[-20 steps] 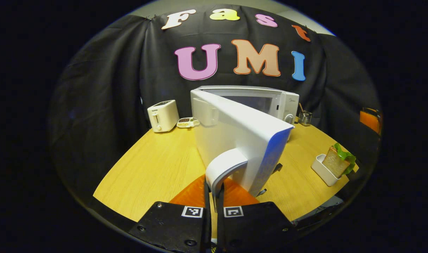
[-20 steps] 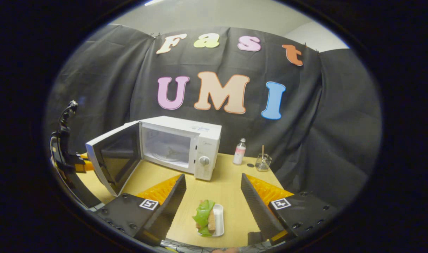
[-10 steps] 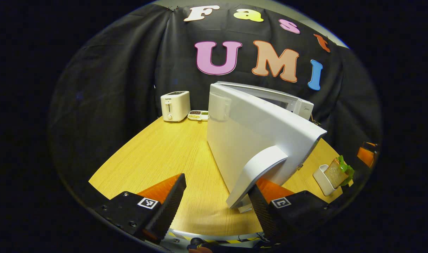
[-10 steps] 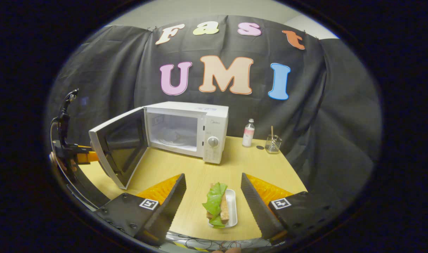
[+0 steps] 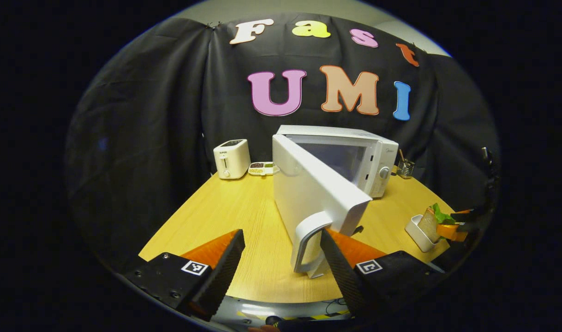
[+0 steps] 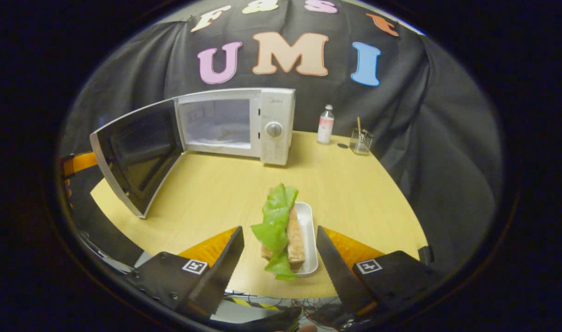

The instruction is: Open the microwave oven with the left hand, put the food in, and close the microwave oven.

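Note:
The white microwave (image 5: 350, 152) stands at the back of the wooden table with its door (image 5: 315, 193) swung wide. My left gripper (image 5: 281, 237) is open; the door handle (image 5: 308, 244) stands between its fingers, close to the right one. The food is a sandwich with lettuce (image 6: 278, 226) in a small white tray (image 6: 308, 230) near the table's front edge. My right gripper (image 6: 278, 233) is open with the sandwich and tray between its fingers. In the right gripper view the microwave (image 6: 244, 122) shows its bare cavity and the door (image 6: 133, 152) hangs to the left. In the left gripper view the sandwich (image 5: 431, 221) sits at the far right.
A toaster (image 5: 231, 158) and a small dish (image 5: 261, 168) sit left of the microwave. A bottle (image 6: 325, 130) and a glass with a stick (image 6: 360, 140) stand to its right. The table (image 6: 207, 193) has bare wood between microwave and tray.
My left gripper let go of the door handle, opened and drew back a little. My right gripper came down and forward until the sandwich lay between its fingers.

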A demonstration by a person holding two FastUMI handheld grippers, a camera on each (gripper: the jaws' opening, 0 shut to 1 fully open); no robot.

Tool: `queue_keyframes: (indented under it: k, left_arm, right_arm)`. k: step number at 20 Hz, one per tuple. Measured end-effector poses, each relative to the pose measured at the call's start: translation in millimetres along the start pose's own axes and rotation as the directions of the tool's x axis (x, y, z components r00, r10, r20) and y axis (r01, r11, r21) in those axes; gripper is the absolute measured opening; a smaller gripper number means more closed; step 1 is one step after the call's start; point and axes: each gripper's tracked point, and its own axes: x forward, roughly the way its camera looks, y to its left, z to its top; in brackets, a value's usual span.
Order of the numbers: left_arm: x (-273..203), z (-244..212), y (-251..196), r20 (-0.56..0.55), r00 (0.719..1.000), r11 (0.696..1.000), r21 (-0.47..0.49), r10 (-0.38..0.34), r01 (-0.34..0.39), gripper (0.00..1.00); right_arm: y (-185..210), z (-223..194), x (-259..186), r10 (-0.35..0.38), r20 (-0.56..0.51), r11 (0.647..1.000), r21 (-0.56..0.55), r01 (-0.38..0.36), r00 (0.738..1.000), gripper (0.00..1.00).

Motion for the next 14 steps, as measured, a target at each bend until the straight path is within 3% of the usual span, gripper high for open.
queue_keyframes:
  k: [3,5,6,9,13,14]
  left_arm:
    - [-7,12,5,0.019,1.0,1.0,-0.01,0.006,-0.006,0.98]
    - [-14,20,9,0.033,0.999,0.999,-0.028,0.021,-0.02,0.98]
    - [-16,24,12,0.041,0.999,0.999,-0.036,0.028,-0.027,0.98]
    - [-24,43,17,0.082,0.996,0.998,-0.043,0.045,-0.042,0.98]
    - [-28,73,23,0.15,0.988,0.999,0.019,0.042,-0.045,0.97]
    - [-30,79,23,0.164,0.986,0.999,0.017,0.039,-0.042,0.98]
  right_arm:
    - [-4,-13,9,-0.001,-0.05,1.0,0.03,0.003,0.999,0.96]
    - [-5,-17,10,-0.009,-0.068,0.999,0.03,0.012,0.998,0.67]
    - [-2,-20,8,0.004,-0.086,0.999,0.033,-0.001,0.996,0.59]
    - [0,-24,6,0.029,-0.13,0.997,0.07,-0.02,0.991,0.44]
    - [-6,-13,3,0.035,-0.124,0.994,0.107,-0.021,0.992,0.22]
    - [-6,-5,0,0.045,-0.114,0.994,0.104,-0.033,0.992,0.27]
